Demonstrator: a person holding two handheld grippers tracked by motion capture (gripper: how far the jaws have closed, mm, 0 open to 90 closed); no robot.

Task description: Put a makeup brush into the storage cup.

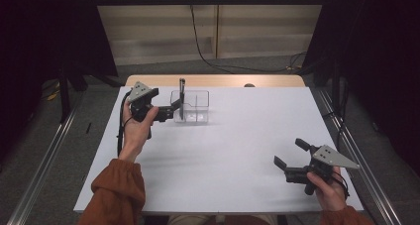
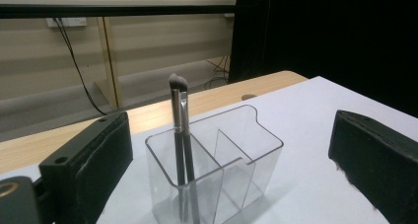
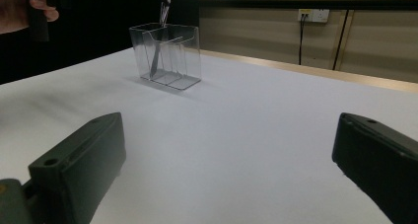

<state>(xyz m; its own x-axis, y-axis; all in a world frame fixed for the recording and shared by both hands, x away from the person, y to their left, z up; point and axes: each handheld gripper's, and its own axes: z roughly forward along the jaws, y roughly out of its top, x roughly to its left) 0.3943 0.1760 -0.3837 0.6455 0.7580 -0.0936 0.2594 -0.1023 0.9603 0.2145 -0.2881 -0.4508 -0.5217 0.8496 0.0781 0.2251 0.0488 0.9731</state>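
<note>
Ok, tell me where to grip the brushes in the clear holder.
Probably grip the brushes on the handles just below the bristles, where they stand above the clear holder rim. Come from above with the left gripper, already open beside it.

High view down over the worktop (image 1: 237, 150); gripper views low, near and far; clear organizer (image 1: 190, 107) shared.
</note>
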